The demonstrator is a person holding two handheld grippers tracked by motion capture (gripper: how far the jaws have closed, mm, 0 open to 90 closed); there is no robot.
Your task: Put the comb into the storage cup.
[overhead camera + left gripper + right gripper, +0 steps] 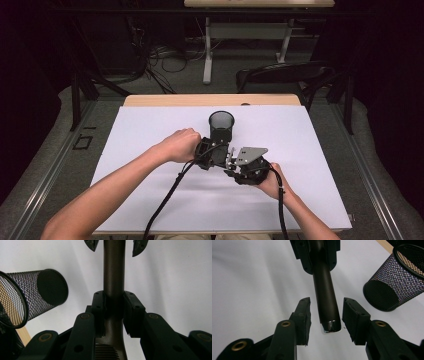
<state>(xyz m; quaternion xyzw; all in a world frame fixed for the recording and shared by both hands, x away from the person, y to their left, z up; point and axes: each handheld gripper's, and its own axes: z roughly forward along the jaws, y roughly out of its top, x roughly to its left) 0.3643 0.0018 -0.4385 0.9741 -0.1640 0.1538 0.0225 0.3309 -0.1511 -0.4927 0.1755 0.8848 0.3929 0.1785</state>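
White sheet (150, 150) over wooden table (210, 100) at frame centre — dark room, cables behind. Left gripper (113, 302) clamped on dark pen (113, 272); right gripper (325, 312) apart around its tip, untouching — mesh cup (221, 126) just above.

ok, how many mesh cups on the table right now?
1. A single black mesh cup stands upright on the white sheet, at the far middle of the table, just beyond the left gripper. Nothing hints at another one hidden.
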